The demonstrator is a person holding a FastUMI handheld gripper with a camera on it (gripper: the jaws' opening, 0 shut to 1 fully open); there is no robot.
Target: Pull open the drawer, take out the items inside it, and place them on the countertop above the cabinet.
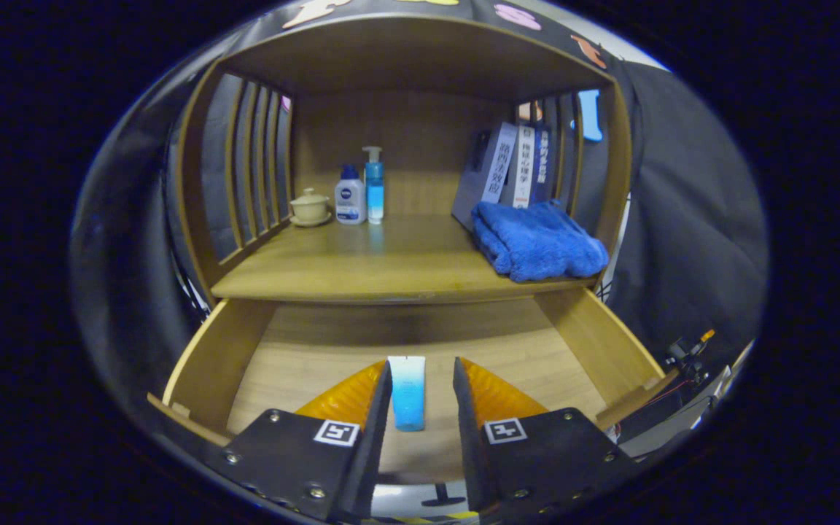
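Gripper view, looking down into the open drawer of the wooden cabinet. The gripper hangs over the drawer with its two fingers spread apart, pinching nothing. Lying flat on the drawer floor is one blue and white tube, and it sits right in the gap between the fingers, closer to the left one, with clear space on the right side. Whether the left finger touches it, I cannot tell. The tube's long axis runs straight ahead, in line with the fingers: its white flat end points away toward the back of the drawer, its blue end points back toward the gripper.

Up above, beyond the fingers, the countertop carries a count of things. At the back left: one small lidded cup on a saucer, one white bottle with a blue cap just beside it, and one blue pump bottle touching or nearly touching that. At the right: three books leaning upright against the slatted side, and one folded blue towel in front of them near the countertop's front edge.
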